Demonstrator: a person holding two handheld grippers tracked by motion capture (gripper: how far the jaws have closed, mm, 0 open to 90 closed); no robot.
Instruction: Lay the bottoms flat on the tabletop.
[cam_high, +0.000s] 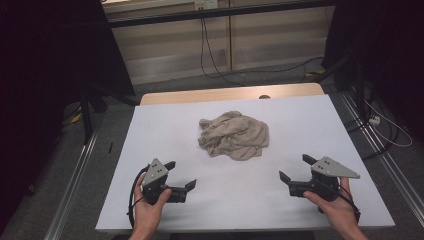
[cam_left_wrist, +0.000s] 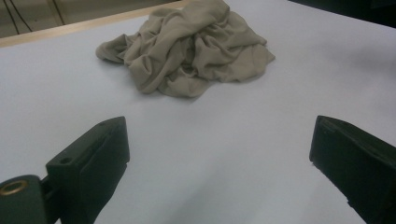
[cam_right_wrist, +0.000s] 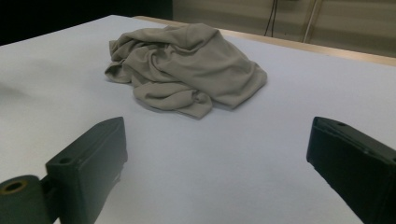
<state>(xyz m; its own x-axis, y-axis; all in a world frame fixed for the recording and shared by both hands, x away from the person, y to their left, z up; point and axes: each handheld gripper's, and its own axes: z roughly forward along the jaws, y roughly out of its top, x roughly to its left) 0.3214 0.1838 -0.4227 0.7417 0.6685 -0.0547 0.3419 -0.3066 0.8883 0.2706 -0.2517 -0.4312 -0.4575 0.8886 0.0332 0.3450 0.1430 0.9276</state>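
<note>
High view showed your two grippers low over the near part of the white table (cam_high: 320, 125), one at each side, with the crumpled beige cloth (cam_high: 234, 135) lying between and ahead of them, near the table's middle. Your left gripper (cam_high: 180, 175) had its jaws spread wide and held nothing; the cloth lay ahead of it and a little to its right, well apart from the tips. Your right gripper (cam_high: 294, 167) was also wide open and empty, and the cloth lay ahead of it and to its left, also well apart.

I judge you kept them this way because the cloth was a loose heap with no clear edge, so open jaws on both sides let you come at it from two directions.

Left gripper view gave the cloth (cam_left_wrist: 191, 46) straight beyond the gap between the jaws, with bare table under them. Right gripper view gave the cloth (cam_right_wrist: 187, 65) a little left of the gap's middle.

Your hands gripped the handles from behind, forearms coming from the near edge, both grippers turned inward toward the heap.
</note>
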